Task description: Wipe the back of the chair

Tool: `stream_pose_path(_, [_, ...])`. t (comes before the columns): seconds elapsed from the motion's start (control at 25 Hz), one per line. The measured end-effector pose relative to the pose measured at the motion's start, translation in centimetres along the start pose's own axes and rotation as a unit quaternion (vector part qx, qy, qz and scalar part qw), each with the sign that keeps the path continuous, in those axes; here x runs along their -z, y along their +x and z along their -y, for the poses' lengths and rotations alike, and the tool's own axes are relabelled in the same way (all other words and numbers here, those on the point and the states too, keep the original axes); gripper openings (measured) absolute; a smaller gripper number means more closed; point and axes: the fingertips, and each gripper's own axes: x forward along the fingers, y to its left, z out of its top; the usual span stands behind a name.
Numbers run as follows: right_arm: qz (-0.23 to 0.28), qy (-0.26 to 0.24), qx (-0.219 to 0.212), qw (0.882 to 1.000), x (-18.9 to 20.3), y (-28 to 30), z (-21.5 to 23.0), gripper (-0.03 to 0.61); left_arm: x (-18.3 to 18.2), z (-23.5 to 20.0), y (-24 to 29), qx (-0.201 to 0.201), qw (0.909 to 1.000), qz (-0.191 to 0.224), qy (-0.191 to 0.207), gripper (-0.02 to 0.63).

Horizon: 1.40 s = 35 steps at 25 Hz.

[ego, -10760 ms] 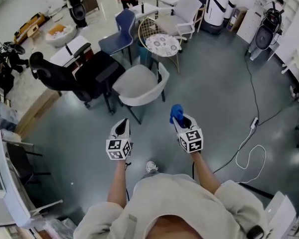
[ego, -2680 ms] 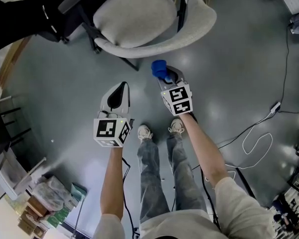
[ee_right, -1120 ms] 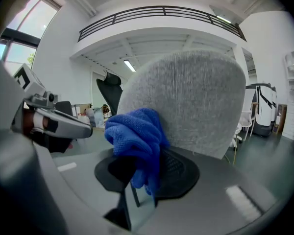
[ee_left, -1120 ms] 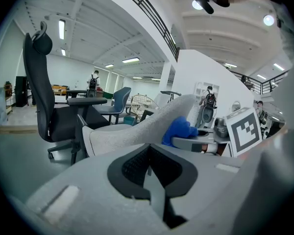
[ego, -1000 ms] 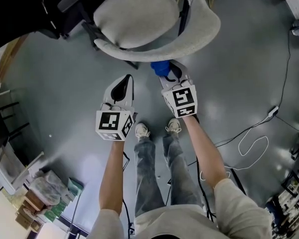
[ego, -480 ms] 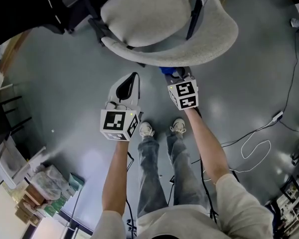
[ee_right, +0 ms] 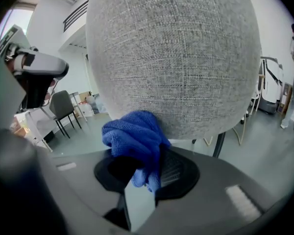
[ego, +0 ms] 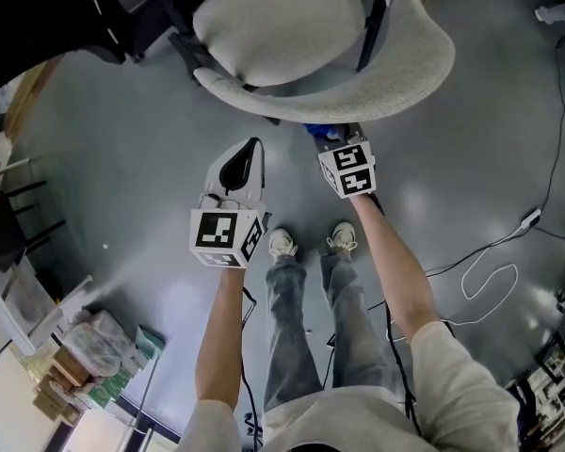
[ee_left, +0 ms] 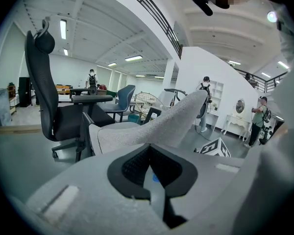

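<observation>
A light grey upholstered chair [ego: 292, 17] stands in front of me, its curved back [ego: 395, 88] toward me. My right gripper [ego: 328, 135] is shut on a bunched blue cloth [ee_right: 134, 138] and holds it just under the outer face of the chair back [ee_right: 176, 58], touching or nearly touching the fabric. In the head view only an edge of the blue cloth [ego: 317, 130] shows below the backrest rim. My left gripper [ego: 250, 153] is shut with nothing in it, a little left of the right one and short of the chair [ee_left: 157, 126].
A black office chair [ego: 47, 17] stands at the upper left, seen also as the black office chair [ee_left: 49, 97]. A white cable [ego: 490, 271] loops on the grey floor [ego: 122, 177] at the right. My feet [ego: 311, 243] are close behind the grippers. People stand far off.
Over the frames I have walked up to the chair. In the last second my right gripper carried the blue cloth forward under the backrest rim; the left gripper stayed almost still.
</observation>
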Motion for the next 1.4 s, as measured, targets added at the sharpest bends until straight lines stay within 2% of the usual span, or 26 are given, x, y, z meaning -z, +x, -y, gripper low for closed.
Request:
stream_pose_path(0.84, [0.068, 0.003, 0.037, 0.997, -4.7, -13.4, -2.0, 0.104, -1.2, 3.8, -3.4, 0.023, 0.9997, 0.003, 0.01, 0.002])
stream_pose_path(1.04, [0.076, 0.019, 0.055, 0.995, -4.9, -16.6, -1.6, 0.103, -1.4, 4.9, -5.1, 0.023, 0.9992, -0.001, 0.031, 0.002])
stream_pose_path(1.24, [0.084, 0.016, 0.07, 0.994, -6.6, -20.2, -2.1, 0.101, -2.9, 4.8, -7.6, 0.01, 0.9995, 0.01, 0.029, 0.002])
stream_pose_path(1.4, [0.103, 0.023, 0.087, 0.991, -9.7, -24.1, -1.7, 0.101, -5.6, 5.2, -9.7, 0.003, 0.9993, 0.026, 0.026, 0.002])
